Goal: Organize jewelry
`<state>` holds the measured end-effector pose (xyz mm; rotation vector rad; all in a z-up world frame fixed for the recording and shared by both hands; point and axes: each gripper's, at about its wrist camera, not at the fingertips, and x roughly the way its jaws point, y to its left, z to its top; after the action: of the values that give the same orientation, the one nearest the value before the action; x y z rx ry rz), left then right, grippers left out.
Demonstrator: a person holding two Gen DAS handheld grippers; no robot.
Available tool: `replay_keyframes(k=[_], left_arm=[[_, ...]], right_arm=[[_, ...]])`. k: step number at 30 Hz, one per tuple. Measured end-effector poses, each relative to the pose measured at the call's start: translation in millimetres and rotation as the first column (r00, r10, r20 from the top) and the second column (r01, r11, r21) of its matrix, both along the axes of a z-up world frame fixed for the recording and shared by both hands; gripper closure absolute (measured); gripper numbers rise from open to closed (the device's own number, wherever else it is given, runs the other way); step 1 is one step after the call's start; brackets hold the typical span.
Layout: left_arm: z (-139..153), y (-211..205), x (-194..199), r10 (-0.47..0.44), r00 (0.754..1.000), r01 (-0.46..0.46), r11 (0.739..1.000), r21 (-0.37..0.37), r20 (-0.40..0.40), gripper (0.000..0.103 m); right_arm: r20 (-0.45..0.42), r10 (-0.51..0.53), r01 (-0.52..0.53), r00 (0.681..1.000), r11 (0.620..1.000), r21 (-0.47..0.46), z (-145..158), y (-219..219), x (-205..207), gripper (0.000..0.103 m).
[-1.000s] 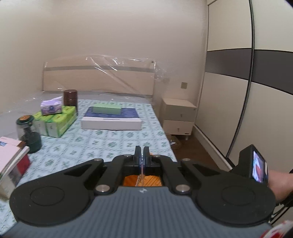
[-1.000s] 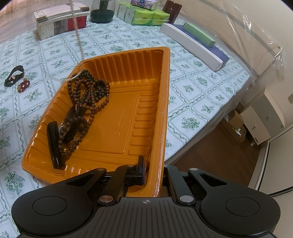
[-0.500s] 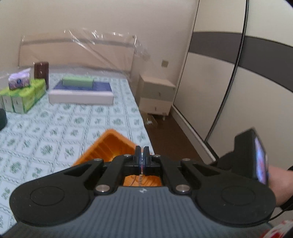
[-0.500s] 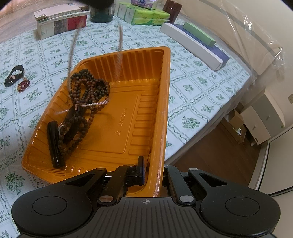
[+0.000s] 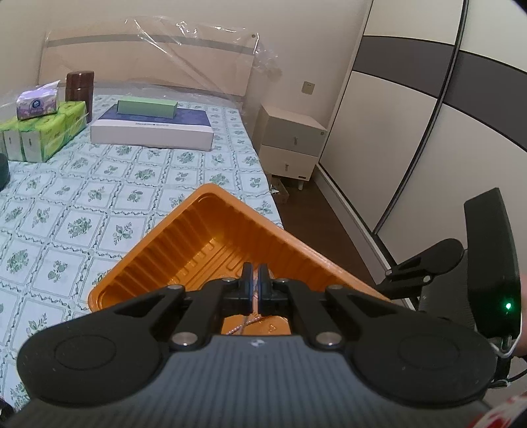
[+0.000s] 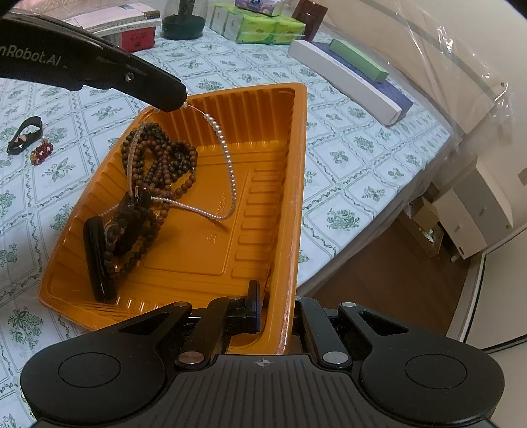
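An orange plastic tray (image 6: 270, 184) lies on the bed near its right edge; it also shows in the left wrist view (image 5: 184, 237). My left gripper (image 5: 254, 283) is shut on a pearl necklace (image 6: 227, 164), which hangs from its tip (image 6: 171, 98) with its lower loop resting in the tray. Brown bead strands (image 6: 158, 164) and a black bracelet (image 6: 97, 260) lie in the tray's left part. My right gripper (image 6: 275, 309) is shut on the tray's near right rim. A black bracelet (image 6: 23, 135) and a red bead piece (image 6: 42, 153) lie on the sheet left of the tray.
On the patterned bed sheet (image 6: 346, 154) stand green tissue packs (image 5: 39, 131), a brown canister (image 5: 80, 86), a long white box with a green box on it (image 5: 151, 128), books (image 6: 125, 29) and a dark jar (image 6: 182, 23). A nightstand (image 5: 290, 145) and wardrobe stand to the right.
My left gripper has come down over the tray with the pearl necklace, whose lower loop now lies in the tray. The right gripper and tray have not moved.
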<state>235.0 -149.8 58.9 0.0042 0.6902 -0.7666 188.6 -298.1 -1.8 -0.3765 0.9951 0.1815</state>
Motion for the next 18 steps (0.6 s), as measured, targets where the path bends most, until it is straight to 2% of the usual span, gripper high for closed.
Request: replay_keyframes(k=[8,13,18], left_arm=[[1.5,16.5,-4.8,0.046,0.999,-0.046,0.999,-0.001,0.003,0.096],[-1.7,39.7,-11.6,0.118,0.993,-0.118,0.993,0.017,0.015,0.091],[-8.2,71.3,-22.1,0.204,0.979,-0.205,0.978,0.029,0.024,0.089]], right_arm=[[0.001,0.000,0.000,1.000,1.000,0.000,0.2,0.2,-0.4,0.098],[0.000,0.000,0.000,1.000,1.000,0.000,0.5,-0.5,0.0,0.098],[0.002,0.001,-0.001,1.000,1.000,0.002,1.1,-0.8,-0.1,0.098]])
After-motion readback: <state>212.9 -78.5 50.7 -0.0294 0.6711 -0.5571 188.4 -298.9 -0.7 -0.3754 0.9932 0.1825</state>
